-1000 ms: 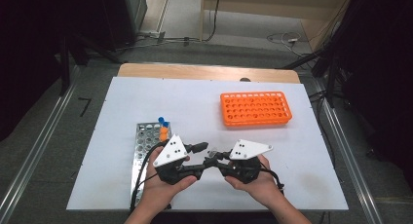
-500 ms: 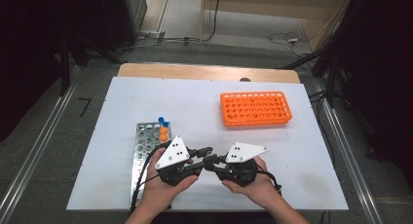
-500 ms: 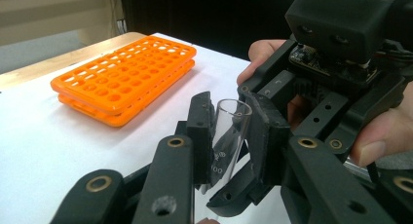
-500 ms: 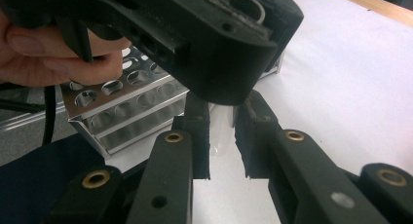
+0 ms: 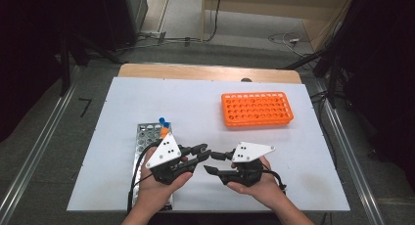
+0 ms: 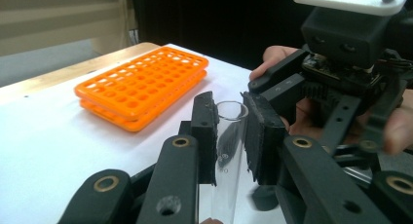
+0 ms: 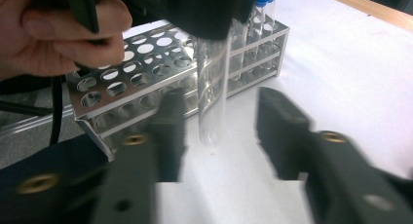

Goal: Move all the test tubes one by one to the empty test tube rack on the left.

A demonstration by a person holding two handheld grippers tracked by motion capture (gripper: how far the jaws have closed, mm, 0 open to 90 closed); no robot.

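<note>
From the high view, both grippers meet near the table's front edge, left gripper (image 5: 201, 155) just beside the metal rack (image 5: 147, 142), the orange rack (image 5: 257, 109) well apart. Left gripper view: pads pinch the upright glass tube (image 6: 228, 151) near its open mouth. Right gripper view: right gripper (image 7: 221, 131) jaws have just been opening, spread either side of the tube's (image 7: 212, 92) rounded bottom, not touching; capped tubes (image 7: 265, 5) stand in the metal rack's far corner.

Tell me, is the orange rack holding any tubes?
No, the orange rack shows only empty holes in the left gripper view.
</note>
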